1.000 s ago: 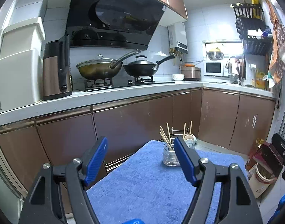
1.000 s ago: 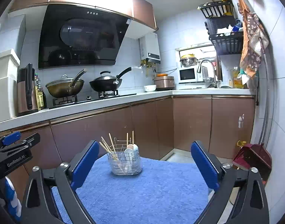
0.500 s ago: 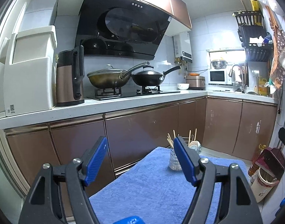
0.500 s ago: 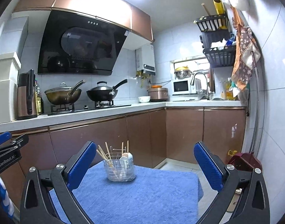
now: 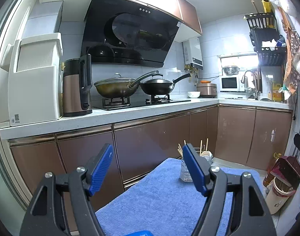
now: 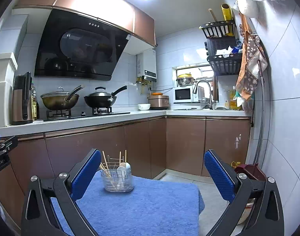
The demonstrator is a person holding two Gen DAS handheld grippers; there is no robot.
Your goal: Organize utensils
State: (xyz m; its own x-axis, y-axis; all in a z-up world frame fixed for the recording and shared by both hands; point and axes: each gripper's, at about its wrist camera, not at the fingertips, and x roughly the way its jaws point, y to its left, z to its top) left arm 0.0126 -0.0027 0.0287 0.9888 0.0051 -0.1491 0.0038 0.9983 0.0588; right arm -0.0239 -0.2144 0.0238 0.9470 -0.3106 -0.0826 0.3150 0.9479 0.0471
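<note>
Both the left gripper (image 5: 147, 170) and right gripper (image 6: 152, 174) stand wide apart, holding nothing. The holder (image 6: 118, 180) with chopsticks (image 6: 105, 160) and spoons (image 6: 124, 167) sits at the far end of the blue towel (image 6: 146, 206).

Each black-framed claw (image 5: 147, 169) (image 6: 152, 174) carries ribbed blue pads and silver screws.

a home kitchen: woks (image 5: 116, 87) on a gas hob, range hood (image 6: 79, 53), microwave (image 6: 184, 95), sink tap (image 6: 204, 90)
</note>
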